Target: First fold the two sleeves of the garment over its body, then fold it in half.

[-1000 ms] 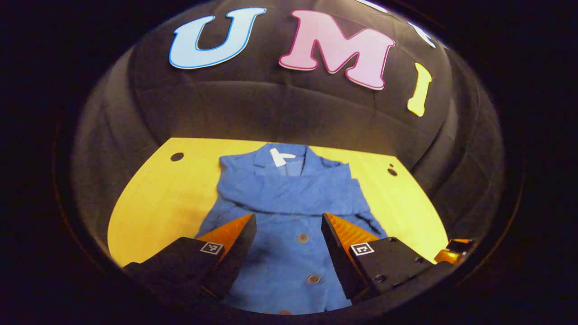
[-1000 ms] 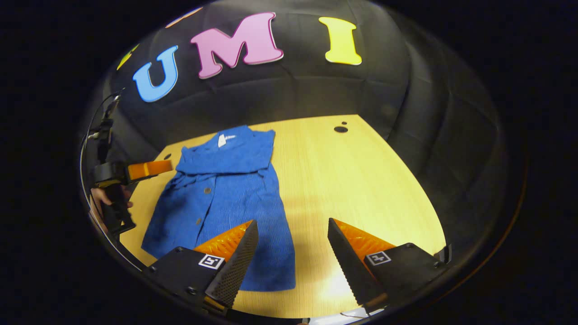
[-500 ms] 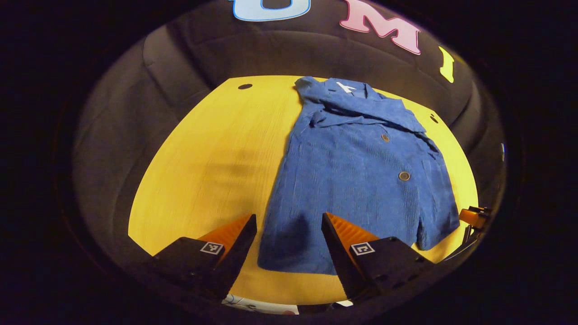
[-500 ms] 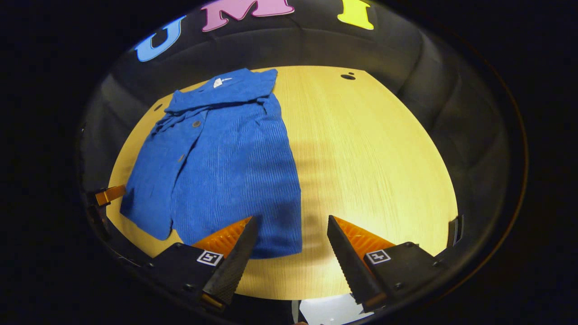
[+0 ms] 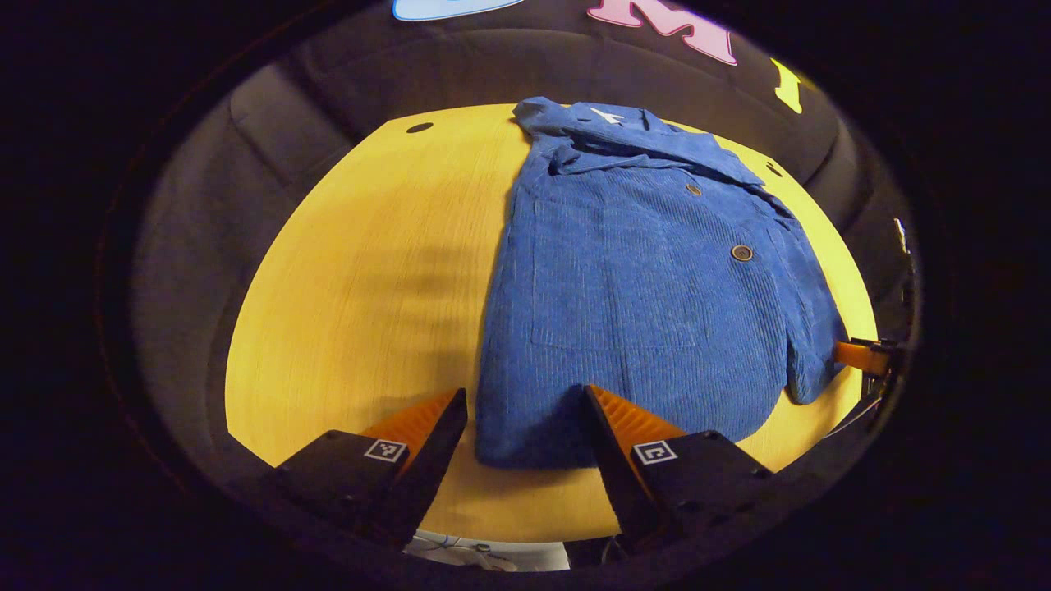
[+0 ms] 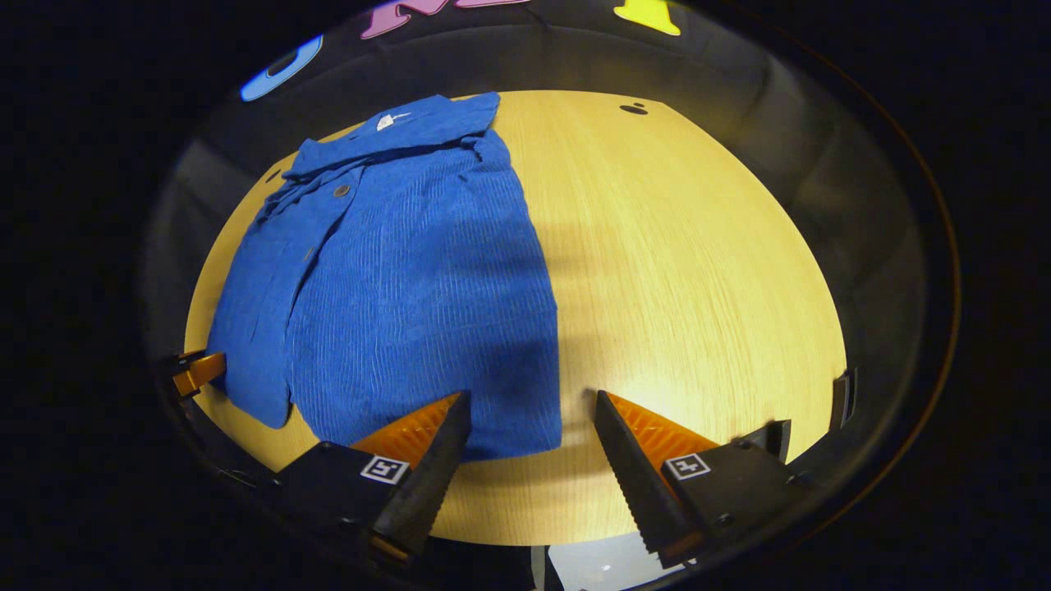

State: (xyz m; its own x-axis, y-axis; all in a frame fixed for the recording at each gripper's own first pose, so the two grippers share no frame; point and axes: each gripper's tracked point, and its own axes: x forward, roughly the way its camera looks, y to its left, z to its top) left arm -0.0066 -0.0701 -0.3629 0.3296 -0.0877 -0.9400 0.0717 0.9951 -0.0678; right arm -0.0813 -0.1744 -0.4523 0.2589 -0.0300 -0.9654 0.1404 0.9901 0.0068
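A blue ribbed button-up shirt (image 5: 649, 279) lies flat on the wooden table (image 5: 369, 279), collar at the far end, both sleeves folded in over its body. My left gripper (image 5: 525, 410) hovers open over the shirt's near hem at its left corner. In the right gripper view the same shirt (image 6: 402, 271) spreads on the table (image 6: 681, 271), and my right gripper (image 6: 530, 410) hangs open above the hem's right corner. Nothing is between either pair of fingers. A finger of the other gripper (image 5: 858, 355) peeks in at the right edge, and one (image 6: 197, 371) at the left edge.
The black cloth wall closes the table on the far side and both flanks. Small dark holes (image 5: 419, 128) (image 6: 632, 109) mark the far tabletop. Bare wood lies left of the shirt in the left gripper view and right of it in the right gripper view.
Both grippers have pulled back from over the shirt's body toward its near hem and tilted down. The shirt itself has not moved. Both stay open.
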